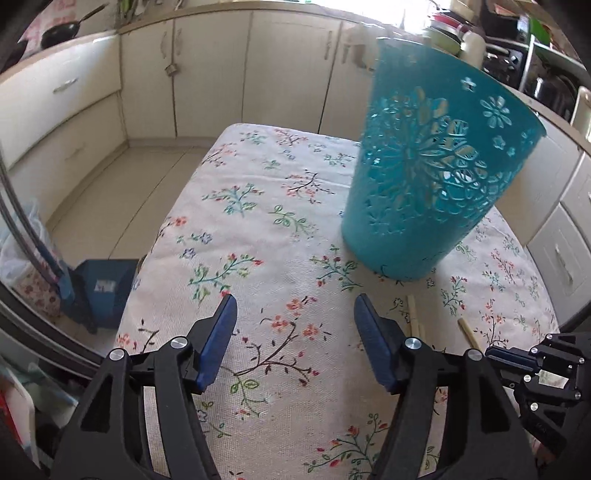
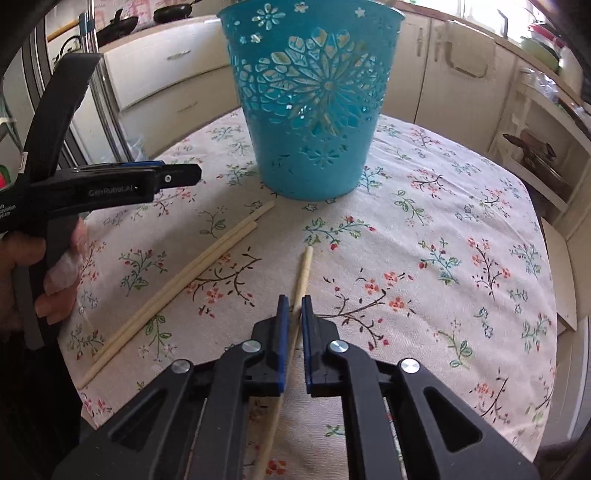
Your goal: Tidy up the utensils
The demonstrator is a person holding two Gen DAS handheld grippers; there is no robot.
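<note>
A teal cut-out holder (image 2: 308, 107) stands on the floral tablecloth (image 2: 443, 240); it also shows in the left wrist view (image 1: 424, 162). A pair of pale chopsticks (image 2: 177, 288) lies left of centre. A single chopstick (image 2: 303, 273) runs between the blue pads of my right gripper (image 2: 294, 301), whose jaws are nearly closed around it; whether they pinch it I cannot tell. My left gripper (image 1: 295, 304) is open and empty above the cloth, in front of the holder. It shows from the side in the right wrist view (image 2: 184, 173). Chopstick ends (image 1: 413, 314) peek out beside its right finger.
Cream kitchen cabinets (image 1: 207, 74) run behind the table. A blue box (image 1: 107, 288) sits on the floor at the table's left. Open shelves (image 2: 535, 147) stand to the right. Pans (image 2: 118, 26) rest on the counter at back left.
</note>
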